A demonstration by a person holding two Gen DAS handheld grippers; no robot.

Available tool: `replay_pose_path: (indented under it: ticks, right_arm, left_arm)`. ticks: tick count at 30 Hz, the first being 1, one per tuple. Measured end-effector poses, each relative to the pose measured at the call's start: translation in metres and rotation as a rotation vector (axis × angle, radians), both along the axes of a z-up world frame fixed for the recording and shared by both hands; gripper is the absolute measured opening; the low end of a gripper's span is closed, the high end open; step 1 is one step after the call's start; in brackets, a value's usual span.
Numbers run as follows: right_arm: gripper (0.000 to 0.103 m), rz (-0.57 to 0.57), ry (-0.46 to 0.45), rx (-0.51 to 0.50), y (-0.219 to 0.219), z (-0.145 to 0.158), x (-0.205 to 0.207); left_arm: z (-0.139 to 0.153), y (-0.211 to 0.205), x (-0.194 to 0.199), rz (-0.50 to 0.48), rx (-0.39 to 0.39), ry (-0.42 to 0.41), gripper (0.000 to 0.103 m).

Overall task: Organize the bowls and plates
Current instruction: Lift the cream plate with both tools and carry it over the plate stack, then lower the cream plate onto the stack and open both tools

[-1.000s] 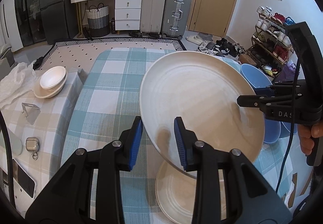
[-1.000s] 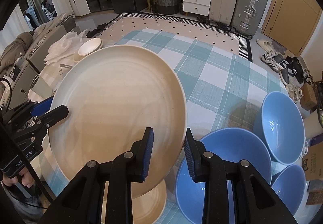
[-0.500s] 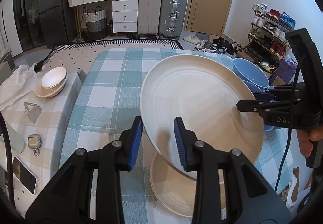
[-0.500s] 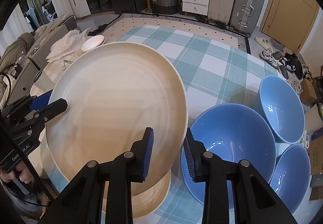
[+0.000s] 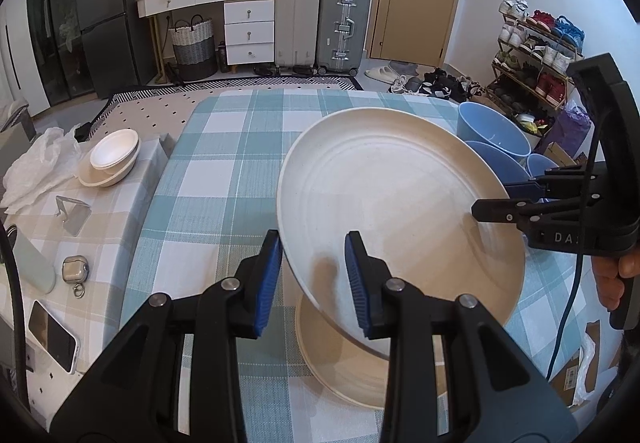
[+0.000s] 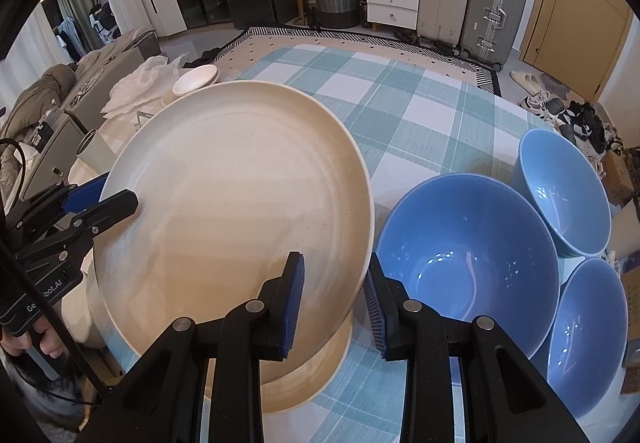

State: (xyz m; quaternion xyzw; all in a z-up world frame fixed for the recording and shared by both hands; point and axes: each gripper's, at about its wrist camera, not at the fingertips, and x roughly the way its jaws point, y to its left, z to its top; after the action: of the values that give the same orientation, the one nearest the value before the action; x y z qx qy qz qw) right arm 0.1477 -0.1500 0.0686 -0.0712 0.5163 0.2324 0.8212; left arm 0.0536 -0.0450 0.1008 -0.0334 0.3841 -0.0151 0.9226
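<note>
Gripping opposite rim edges, left gripper [image 5: 314,275] and right gripper [image 6: 334,299] are both clamped on the large round cream ceramic plate [image 5: 400,219], held tilted in the air above a second cream plate [image 5: 360,371] lying on the teal checked tablecloth [image 5: 240,163]. Three glossy blue bowls [image 6: 468,243] sit at 3 o'clock of it. The plate looks stiff, heavy, slick and breakable; rim is the only hold, so keep both pinches even.
</note>
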Motion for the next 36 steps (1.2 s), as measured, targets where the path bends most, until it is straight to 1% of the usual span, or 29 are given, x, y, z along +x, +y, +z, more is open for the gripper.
replay_pose_path:
  ticks: [9, 15, 23, 36]
  right_arm:
    - [0.031, 0.013, 0.000, -0.007, 0.001, -0.003, -0.016]
    - [0.031, 0.022, -0.009, -0.004, -0.001, -0.004, -0.031]
    - [0.031, 0.027, -0.004, -0.004, -0.004, -0.012, -0.044]
    - [0.031, 0.025, 0.008, -0.004, -0.006, -0.027, -0.056]
  left_arm:
    - [-0.009, -0.001, -0.018, 0.003, 0.000, 0.009, 0.029]
    - [-0.013, -0.002, -0.028, 0.005, 0.011, 0.010, 0.029]
    - [-0.022, -0.008, -0.041, -0.002, 0.026, 0.022, 0.029]
    - [-0.037, -0.010, -0.043, -0.011, 0.027, 0.032, 0.029]
